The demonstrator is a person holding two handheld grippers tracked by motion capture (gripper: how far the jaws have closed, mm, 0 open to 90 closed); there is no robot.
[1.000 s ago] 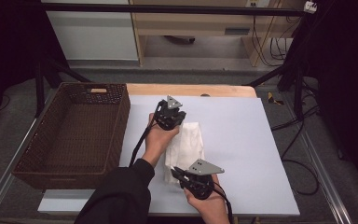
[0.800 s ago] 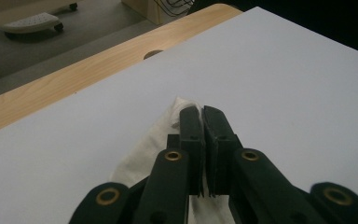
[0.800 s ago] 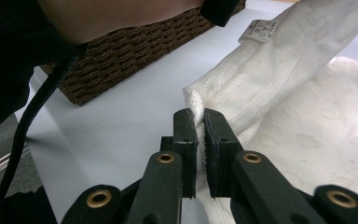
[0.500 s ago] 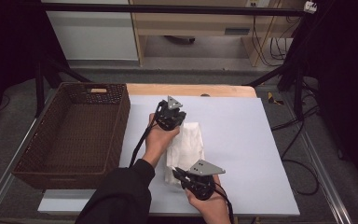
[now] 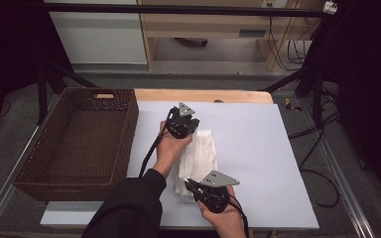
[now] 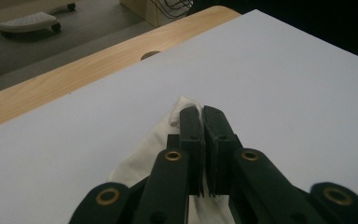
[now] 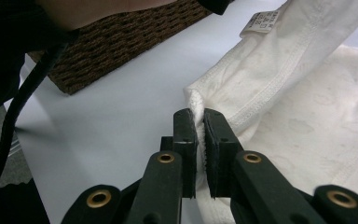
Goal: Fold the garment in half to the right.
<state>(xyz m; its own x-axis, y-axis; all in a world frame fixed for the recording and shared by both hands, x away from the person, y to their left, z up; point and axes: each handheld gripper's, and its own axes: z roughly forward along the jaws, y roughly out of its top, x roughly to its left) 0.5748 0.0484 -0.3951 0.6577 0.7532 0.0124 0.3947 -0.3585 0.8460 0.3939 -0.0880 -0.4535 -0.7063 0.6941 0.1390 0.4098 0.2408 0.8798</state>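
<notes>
White cloth [image 5: 198,153] at frame centre, pinched by left hand-held gripper [image 6: 199,122] and right hand-held gripper [image 7: 200,122], could slip from such shallow edge bites.

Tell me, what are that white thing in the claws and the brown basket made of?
The white garment looks like soft cotton-type fabric, matte: it shows stitched hems, a sewn-in label and folds. The left claw and right claw each pinch an edge of it. The basket looks like dark brown woven wicker or rattan, possibly plastic imitation, judging by its ribbed weave.
</notes>
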